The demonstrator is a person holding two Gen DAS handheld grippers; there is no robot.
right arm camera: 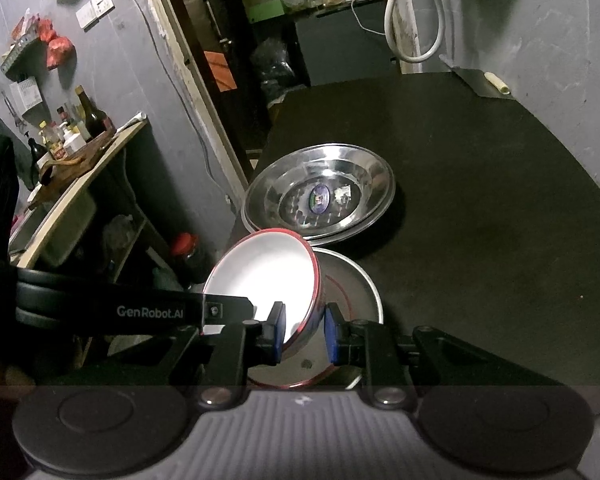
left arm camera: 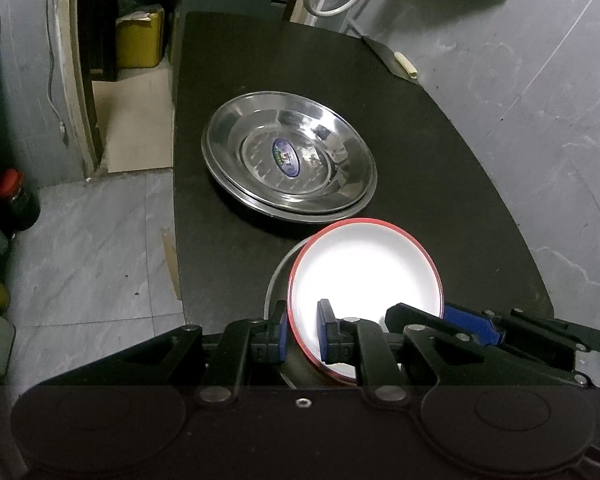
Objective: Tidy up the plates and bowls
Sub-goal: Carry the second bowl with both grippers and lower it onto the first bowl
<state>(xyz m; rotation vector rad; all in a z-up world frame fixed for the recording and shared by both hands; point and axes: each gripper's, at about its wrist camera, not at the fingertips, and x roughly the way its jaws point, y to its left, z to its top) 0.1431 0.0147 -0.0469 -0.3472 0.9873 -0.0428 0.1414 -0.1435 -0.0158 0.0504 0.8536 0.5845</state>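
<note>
Dark table [left arm camera: 440, 168] stands against grey walls [left arm camera: 540, 60].

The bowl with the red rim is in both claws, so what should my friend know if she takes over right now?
Left claw: shut on the rim of the red-rimmed white bowl.
Right claw: shut on the same bowl's rim from the other side; bowl tilted.
Under it: a grey-rimmed flat plate on the black table.
Done: shiny steel dishes stacked behind.
Left: probably setting the bowl down, then letting go.
</note>
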